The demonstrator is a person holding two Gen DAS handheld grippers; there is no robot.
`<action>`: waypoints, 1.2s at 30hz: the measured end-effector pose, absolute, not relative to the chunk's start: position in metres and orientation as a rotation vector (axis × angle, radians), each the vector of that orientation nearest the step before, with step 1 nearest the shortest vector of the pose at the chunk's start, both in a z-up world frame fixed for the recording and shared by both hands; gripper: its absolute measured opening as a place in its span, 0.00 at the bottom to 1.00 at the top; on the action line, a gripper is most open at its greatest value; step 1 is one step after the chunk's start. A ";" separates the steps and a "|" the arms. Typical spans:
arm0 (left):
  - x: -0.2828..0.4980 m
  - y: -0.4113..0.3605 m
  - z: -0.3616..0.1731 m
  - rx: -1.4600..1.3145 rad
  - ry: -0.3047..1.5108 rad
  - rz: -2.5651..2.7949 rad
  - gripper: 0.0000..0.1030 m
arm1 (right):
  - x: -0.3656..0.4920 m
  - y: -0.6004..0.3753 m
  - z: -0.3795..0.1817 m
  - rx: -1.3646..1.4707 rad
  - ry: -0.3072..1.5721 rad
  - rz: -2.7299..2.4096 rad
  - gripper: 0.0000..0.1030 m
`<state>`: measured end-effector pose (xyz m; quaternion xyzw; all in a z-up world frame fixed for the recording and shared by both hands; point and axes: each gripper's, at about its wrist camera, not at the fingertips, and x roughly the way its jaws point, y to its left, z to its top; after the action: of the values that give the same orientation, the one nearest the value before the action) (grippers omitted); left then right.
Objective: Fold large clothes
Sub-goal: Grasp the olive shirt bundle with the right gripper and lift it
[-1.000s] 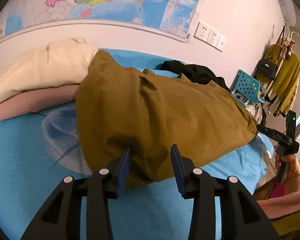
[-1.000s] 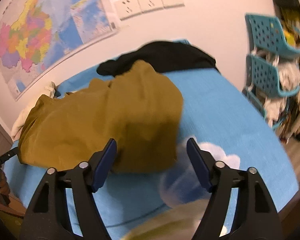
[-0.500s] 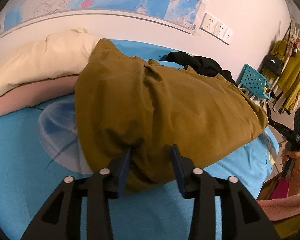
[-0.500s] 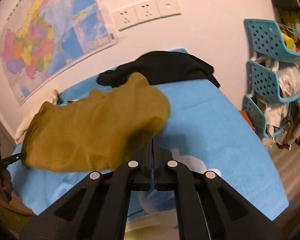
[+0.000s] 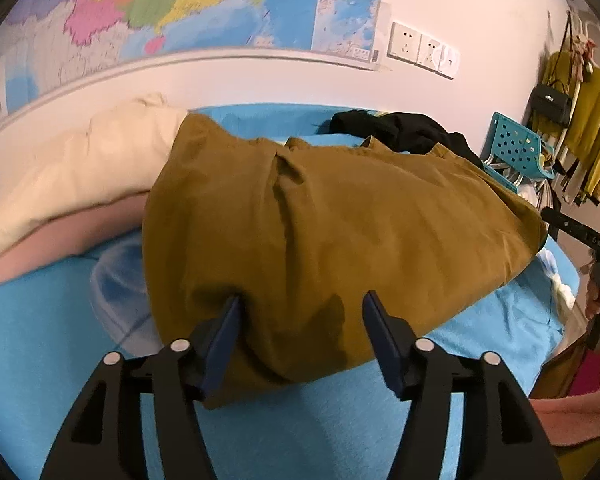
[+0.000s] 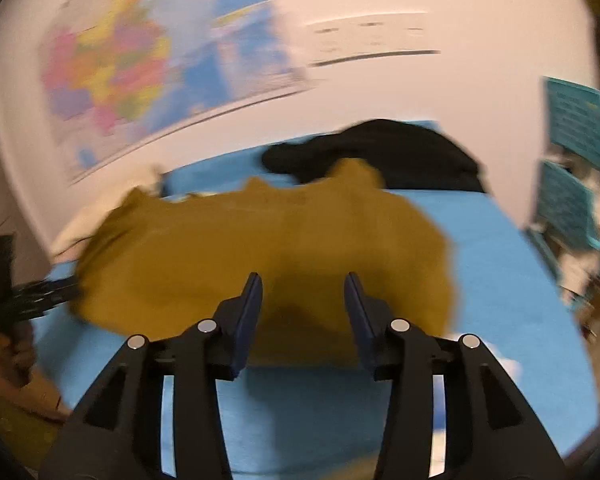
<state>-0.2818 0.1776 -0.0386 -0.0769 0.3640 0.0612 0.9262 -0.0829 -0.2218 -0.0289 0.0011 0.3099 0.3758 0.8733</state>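
Both tools agape, R view blurred, mustard garment [image 5: 340,232] hiding bed [image 5: 60,340]

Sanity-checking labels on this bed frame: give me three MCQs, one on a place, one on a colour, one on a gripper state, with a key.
1. Where does the black garment lie?
A. beyond the olive garment, near the wall
B. under the cream pillow
C. on the floor

2. What colour is the bedsheet?
A. grey
B. blue
C. white

3. How do the jaws of the left gripper stand?
A. shut on cloth
B. out of view
C. open

Key: A, it shows past the olive cloth's far edge; B, blue fabric all around; C, a wide gap between the fingers.
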 end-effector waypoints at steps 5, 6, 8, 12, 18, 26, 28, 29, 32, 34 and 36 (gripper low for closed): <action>-0.274 0.173 -0.036 -0.129 0.745 0.139 0.64 | -0.067 -0.201 -0.051 -0.019 0.737 0.802 0.39; -0.273 0.172 -0.037 -0.125 0.744 0.138 0.65 | -0.061 -0.203 -0.056 -0.015 0.763 0.791 0.35; -0.271 0.171 -0.038 -0.115 0.742 0.142 0.67 | -0.059 -0.203 -0.061 -0.003 0.782 0.788 0.32; -0.262 0.173 -0.046 -0.119 0.770 0.157 0.67 | -0.064 -0.197 -0.054 -0.020 0.776 0.779 0.40; -0.259 0.175 -0.049 -0.125 0.779 0.147 0.71 | -0.097 -0.179 -0.022 -0.108 0.643 0.845 0.56; -0.262 0.185 -0.043 -0.212 0.760 0.114 0.73 | -0.148 -0.109 -0.020 -0.367 0.575 1.089 0.75; -0.271 0.190 -0.037 -0.262 0.741 0.086 0.75 | -0.160 -0.091 -0.028 -0.461 0.567 1.122 0.76; -0.276 0.191 -0.034 -0.280 0.729 0.075 0.76 | -0.168 -0.078 -0.036 -0.533 0.563 1.149 0.78; -0.296 0.194 -0.030 -0.335 0.706 0.043 0.77 | -0.182 -0.055 -0.052 -0.683 0.518 1.140 0.77; -0.308 0.193 -0.031 -0.373 0.713 0.000 0.77 | -0.188 -0.044 -0.064 -0.783 0.455 1.099 0.76; -0.317 0.190 -0.035 -0.404 0.729 -0.055 0.77 | -0.190 -0.037 -0.074 -0.863 0.409 1.041 0.70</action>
<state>-0.3167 0.1901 -0.0349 -0.1963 0.3541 -0.0268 0.9140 -0.1900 -0.0367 -0.0739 -0.3963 0.1877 0.4782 0.7609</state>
